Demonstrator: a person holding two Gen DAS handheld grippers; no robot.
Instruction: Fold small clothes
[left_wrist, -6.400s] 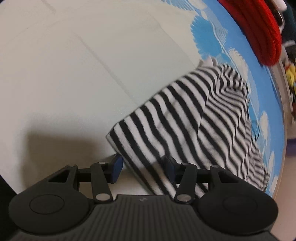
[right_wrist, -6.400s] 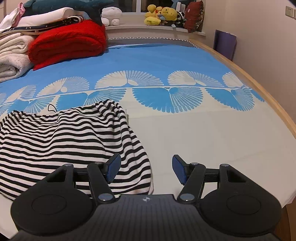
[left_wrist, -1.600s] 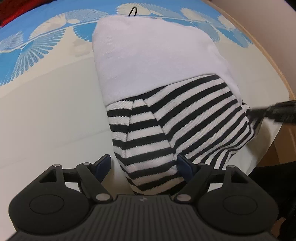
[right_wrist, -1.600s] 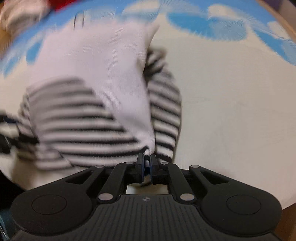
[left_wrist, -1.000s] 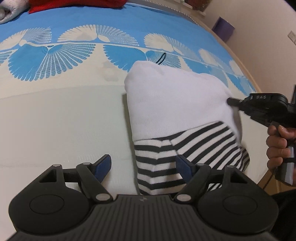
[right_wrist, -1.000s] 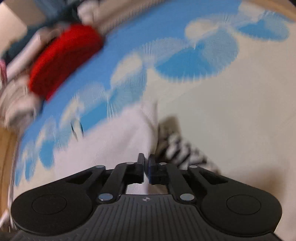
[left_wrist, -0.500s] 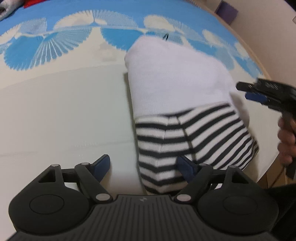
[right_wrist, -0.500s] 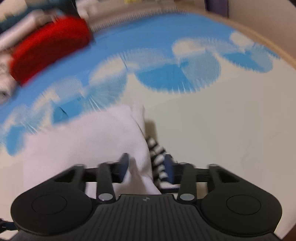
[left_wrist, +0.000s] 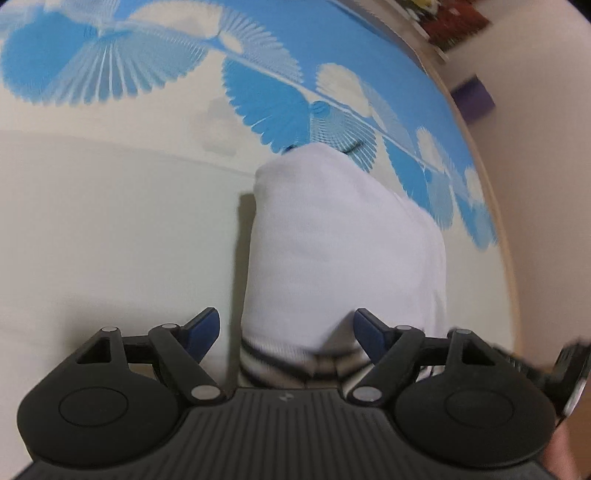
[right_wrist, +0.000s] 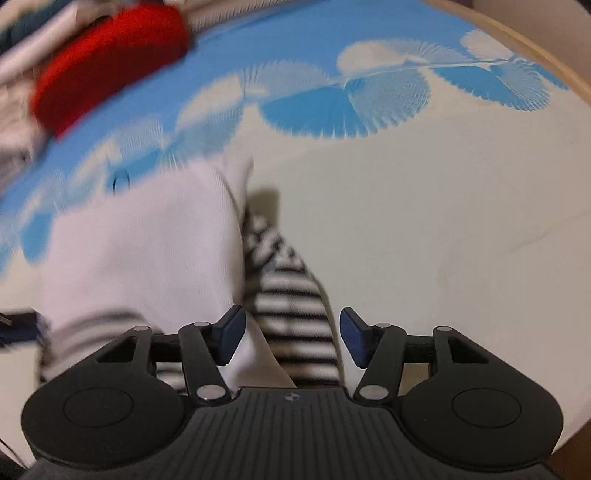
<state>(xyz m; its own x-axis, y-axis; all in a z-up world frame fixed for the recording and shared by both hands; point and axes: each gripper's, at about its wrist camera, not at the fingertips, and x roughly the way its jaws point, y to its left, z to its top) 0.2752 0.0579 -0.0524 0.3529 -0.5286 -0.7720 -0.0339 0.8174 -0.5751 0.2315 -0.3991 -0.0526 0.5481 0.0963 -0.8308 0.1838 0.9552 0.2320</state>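
Opening, the right gripper (right_wrist: 291, 334) straddles the striped garment (right_wrist: 291, 295); the left gripper (left_wrist: 286, 332) gapes wide over it, gripping nothing.

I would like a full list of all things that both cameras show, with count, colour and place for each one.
garment: one, white with black-and-white stripes, folded on the sheet, near edge.
sheet: one, cream and blue with fan pattern, covers the bed.
blanket: one, red, folded, far corner.
linens: pile, white, blurred, beside the blanket.
box: one, purple, by the wall.
left claw: one, black with blue pads, open over the garment's near-left end.
right claw: one, black with blue pads, opening, striped edge between its jaws.
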